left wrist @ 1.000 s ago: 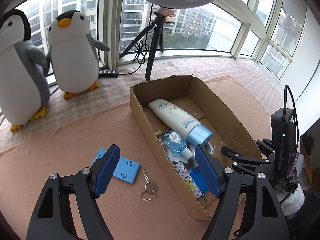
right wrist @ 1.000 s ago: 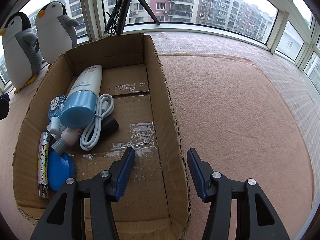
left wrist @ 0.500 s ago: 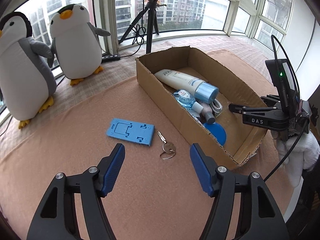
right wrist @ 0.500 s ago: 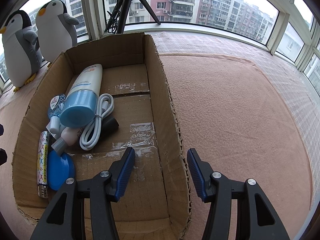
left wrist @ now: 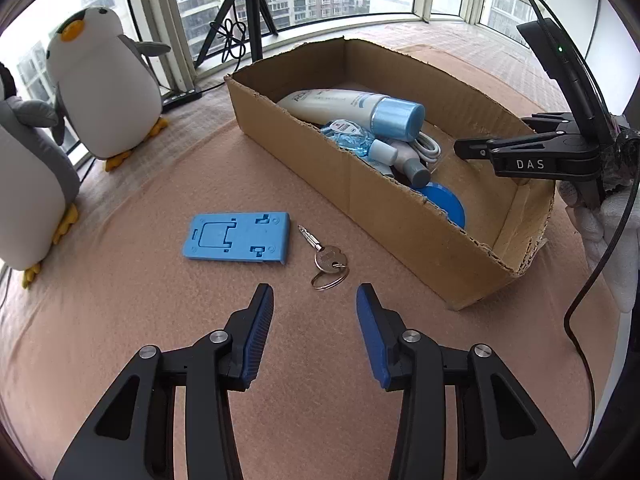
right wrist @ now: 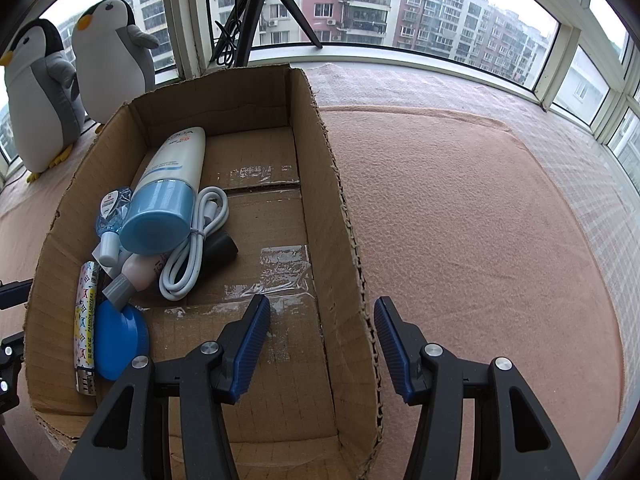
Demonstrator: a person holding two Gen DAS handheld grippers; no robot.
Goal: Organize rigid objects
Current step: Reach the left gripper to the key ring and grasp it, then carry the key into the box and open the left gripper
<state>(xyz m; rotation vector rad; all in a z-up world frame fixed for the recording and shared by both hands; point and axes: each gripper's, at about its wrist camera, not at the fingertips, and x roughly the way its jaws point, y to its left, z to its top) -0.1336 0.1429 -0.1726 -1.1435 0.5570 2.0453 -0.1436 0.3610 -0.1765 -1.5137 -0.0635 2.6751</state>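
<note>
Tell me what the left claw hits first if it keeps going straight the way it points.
Probably the key with its ring, lying on the pink cloth just ahead of the open left claw; depth is uncertain.

Black left gripper [left wrist: 315, 304], right gripper [right wrist: 321, 316]: blue ribbed pads, silver screws; white "DAS" lettering; white glove [left wrist: 612, 236].

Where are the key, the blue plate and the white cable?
key [left wrist: 327, 258]: left wrist view, on its round head.
blue plate [left wrist: 240, 237]: left wrist view, on its flat middle.
white cable [right wrist: 192, 258]: right wrist view, on the coiled loop.
</note>
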